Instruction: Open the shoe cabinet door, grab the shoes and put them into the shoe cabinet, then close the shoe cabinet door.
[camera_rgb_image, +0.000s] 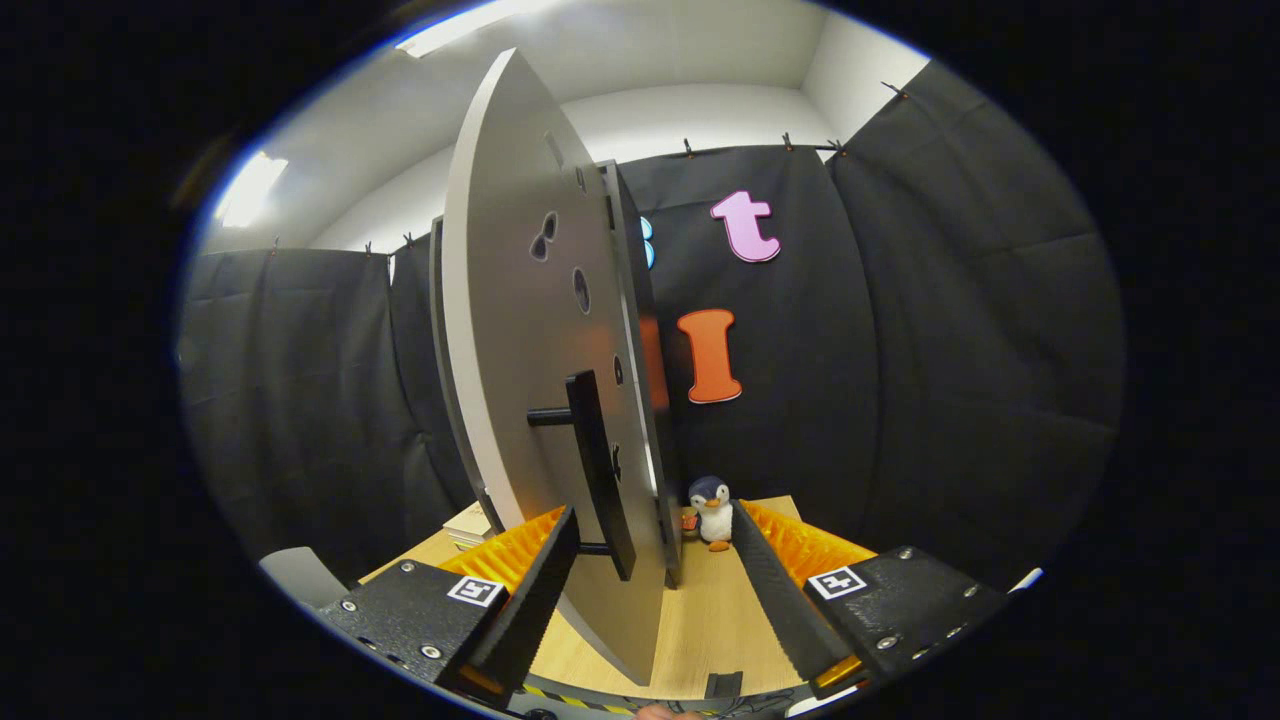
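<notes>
The tool (650, 590) gapes wide, gripping nothing; the shoe cabinet door (530, 400) stands edge-on at centre frame, its dark handle (600, 470) between the fingers. Any sideways drift could knock the door, or closing early might miss the handle.

Shoe cabinet door (510, 330): pale grey panel, swung wide open, seen nearly edge-on, standing upright over the wooden tabletop. Dark bar handle (600, 475) mounted vertically on two posts on its outer face, lower end just beside the left finger. Several small drilled holes higher up.
</notes>
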